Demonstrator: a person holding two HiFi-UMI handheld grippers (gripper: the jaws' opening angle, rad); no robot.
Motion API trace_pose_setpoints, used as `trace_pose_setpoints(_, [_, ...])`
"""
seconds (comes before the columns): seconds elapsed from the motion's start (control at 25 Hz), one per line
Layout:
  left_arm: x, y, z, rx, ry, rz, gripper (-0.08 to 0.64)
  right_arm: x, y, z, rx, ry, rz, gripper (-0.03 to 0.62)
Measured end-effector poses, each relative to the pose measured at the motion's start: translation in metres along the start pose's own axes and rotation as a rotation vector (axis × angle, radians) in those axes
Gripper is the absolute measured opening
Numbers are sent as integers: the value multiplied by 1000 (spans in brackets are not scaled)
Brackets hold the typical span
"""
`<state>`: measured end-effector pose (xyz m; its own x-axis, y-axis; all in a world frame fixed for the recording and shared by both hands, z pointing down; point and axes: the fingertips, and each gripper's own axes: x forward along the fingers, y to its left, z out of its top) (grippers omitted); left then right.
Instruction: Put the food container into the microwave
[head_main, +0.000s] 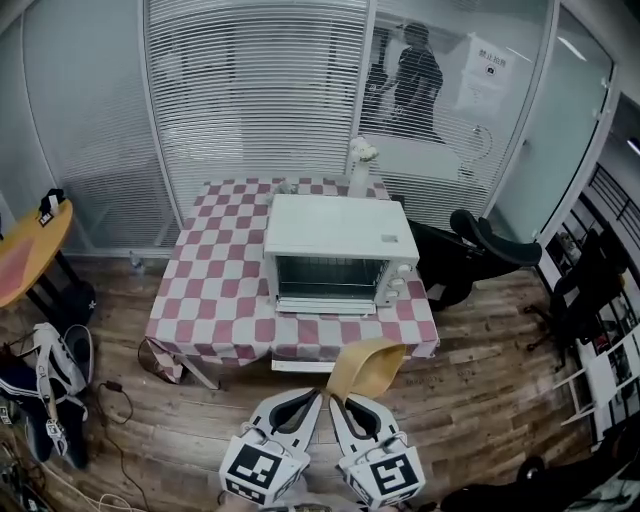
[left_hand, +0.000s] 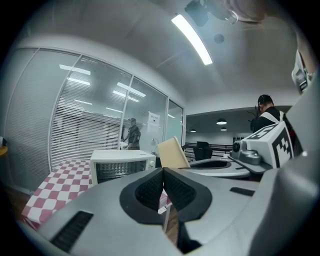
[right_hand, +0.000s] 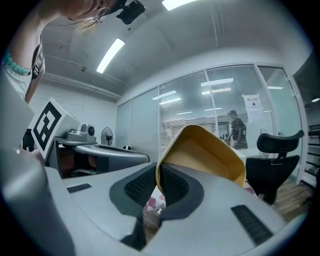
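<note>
So, head view first: I'm looking down at a white microwave (head_main: 340, 248) sitting on a table (head_main: 205, 300) with a red-and-white checked cloth. Its door is shut, and I'm not seeing any brand on it that I can read. A paper sign (head_main: 482, 70) is hanging on the glass wall behind, with print too small to make out. My right gripper (head_main: 341, 400) is pinching the yellow food container (head_main: 368, 365) by its near end, holding it up in front of the table's near edge. The container's long axis is running from my jaws up and to the right, toward the table's near right corner. My left gripper (head_main: 310, 398) is sitting just beside the right one. Both cubes are showing black-and-white square markers, no letters.

Left gripper view: my left fingers are pressing together with nothing between them. The container is poking up past them on the right, tilted, with the microwave off to its left.

Right gripper view: my right fingers are clamping the container's rim between them. The container is lying tipped over, with its open face looking up toward the camera and its far end pointing away and to the right. The sign is showing here too, and I can't read it.
</note>
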<state>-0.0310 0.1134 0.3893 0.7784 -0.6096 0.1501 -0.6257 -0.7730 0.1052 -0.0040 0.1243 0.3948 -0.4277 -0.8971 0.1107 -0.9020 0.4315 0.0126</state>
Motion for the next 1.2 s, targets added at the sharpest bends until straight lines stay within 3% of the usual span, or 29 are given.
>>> trace_pose_setpoints(0.72, [17, 51, -2, -41, 6, 10, 11, 56, -4, -8, 6, 39, 23, 12])
trace_pose_setpoints(1.2, [102, 98, 21, -35, 5, 103, 11, 117, -82, -1, 12, 23, 98, 11])
